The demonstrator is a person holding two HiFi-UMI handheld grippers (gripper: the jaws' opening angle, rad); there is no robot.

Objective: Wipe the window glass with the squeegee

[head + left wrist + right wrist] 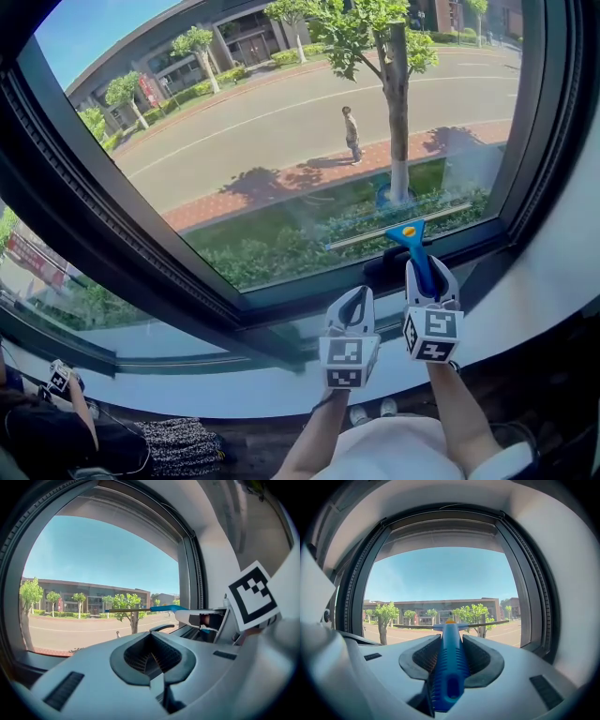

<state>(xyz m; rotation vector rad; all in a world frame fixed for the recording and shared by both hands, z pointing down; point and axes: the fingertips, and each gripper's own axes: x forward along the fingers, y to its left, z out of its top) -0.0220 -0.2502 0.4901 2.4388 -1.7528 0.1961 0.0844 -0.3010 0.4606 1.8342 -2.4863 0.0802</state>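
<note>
Squeegee is clamped by its handle in the right gripper. Left gripper jaws are closed together on nothing, and it is held just below the lower frame. The blade is laid on the glass just above that frame. The handle points up at the glass, and the blade's long axis runs along the frame. No suds or streaks are seen, so progress can't be judged. The pane above the frame is likely still to be done.

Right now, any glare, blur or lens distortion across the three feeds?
Head view: bright sun, hard tree shadows outside the window glass, frame bowed. Left gripper view: heavy fisheye, black corners, left tool soft up close. Right gripper view: same fisheye; squeegee handle in the right tool slightly blurred near the lens.
</note>
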